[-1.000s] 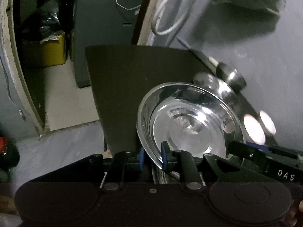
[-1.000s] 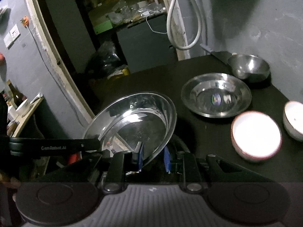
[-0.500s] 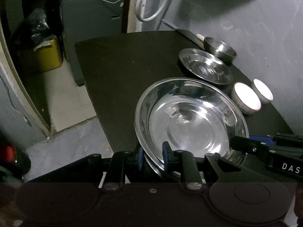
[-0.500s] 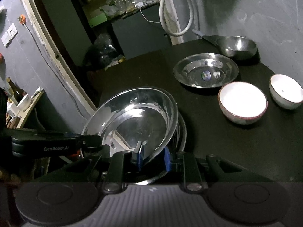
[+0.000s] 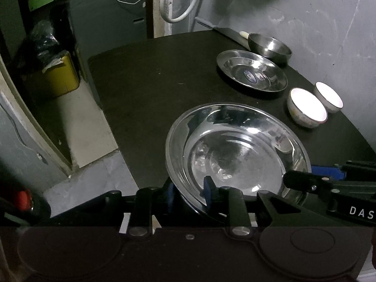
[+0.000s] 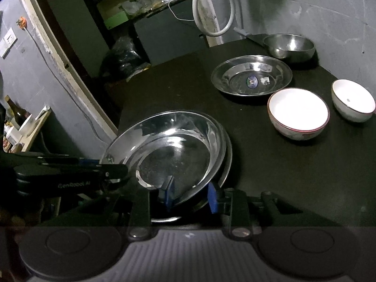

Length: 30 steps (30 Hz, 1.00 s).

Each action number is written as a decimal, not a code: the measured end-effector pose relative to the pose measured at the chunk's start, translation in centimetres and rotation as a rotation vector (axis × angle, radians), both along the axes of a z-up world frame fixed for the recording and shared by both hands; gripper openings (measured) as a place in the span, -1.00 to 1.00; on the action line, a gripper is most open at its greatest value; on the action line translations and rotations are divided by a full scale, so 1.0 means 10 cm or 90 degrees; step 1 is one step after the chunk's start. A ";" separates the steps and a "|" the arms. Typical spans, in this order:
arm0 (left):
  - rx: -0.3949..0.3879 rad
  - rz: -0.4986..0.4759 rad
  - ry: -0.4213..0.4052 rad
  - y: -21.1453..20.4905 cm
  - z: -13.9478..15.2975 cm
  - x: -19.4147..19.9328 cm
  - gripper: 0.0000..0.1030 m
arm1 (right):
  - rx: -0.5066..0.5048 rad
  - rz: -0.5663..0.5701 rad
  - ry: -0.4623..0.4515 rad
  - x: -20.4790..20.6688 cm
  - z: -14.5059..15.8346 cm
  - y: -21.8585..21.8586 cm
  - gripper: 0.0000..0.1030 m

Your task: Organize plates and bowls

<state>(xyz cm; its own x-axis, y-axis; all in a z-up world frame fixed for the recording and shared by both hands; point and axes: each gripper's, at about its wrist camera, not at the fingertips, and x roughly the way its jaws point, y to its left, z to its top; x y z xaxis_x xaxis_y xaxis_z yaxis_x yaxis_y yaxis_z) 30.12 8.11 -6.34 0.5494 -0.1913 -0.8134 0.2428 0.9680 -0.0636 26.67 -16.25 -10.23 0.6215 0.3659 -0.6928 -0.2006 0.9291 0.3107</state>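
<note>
A large steel plate (image 5: 235,150) (image 6: 171,150) sits low over the near part of the black table, on another steel plate whose rim (image 6: 226,162) shows under it. My left gripper (image 5: 188,191) is shut on its near rim. My right gripper (image 6: 190,193) stands with its jaws apart around the opposite rim. A smaller steel plate (image 5: 251,72) (image 6: 251,76), a steel bowl (image 5: 270,47) (image 6: 290,44) and two white bowls (image 5: 306,107) (image 6: 298,112) (image 6: 352,99) stand at the far right.
The black table (image 5: 152,75) ends at the left over a tiled floor (image 5: 77,117). A yellow bin (image 5: 61,75) stands by the doorway. A grey wall (image 5: 305,18) runs behind the dishes, with a white hose (image 5: 178,2) hanging at the corner.
The held plate has come down from a raised, tilted pose to lie nearly flat on the lower plate. My right jaws have opened from the rim. Both views pulled back from the table.
</note>
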 end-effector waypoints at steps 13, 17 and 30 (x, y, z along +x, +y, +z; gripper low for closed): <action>-0.015 0.032 0.022 0.07 -0.07 0.07 -0.21 | -0.026 0.000 0.001 -0.03 0.00 -0.01 0.24; -0.018 0.062 0.008 0.15 -0.05 0.07 0.34 | -0.031 -0.007 0.007 -0.07 -0.02 -0.06 0.69; -0.141 0.142 -0.159 0.19 0.30 0.21 0.98 | -0.074 -0.063 -0.067 -0.05 0.21 -0.38 1.00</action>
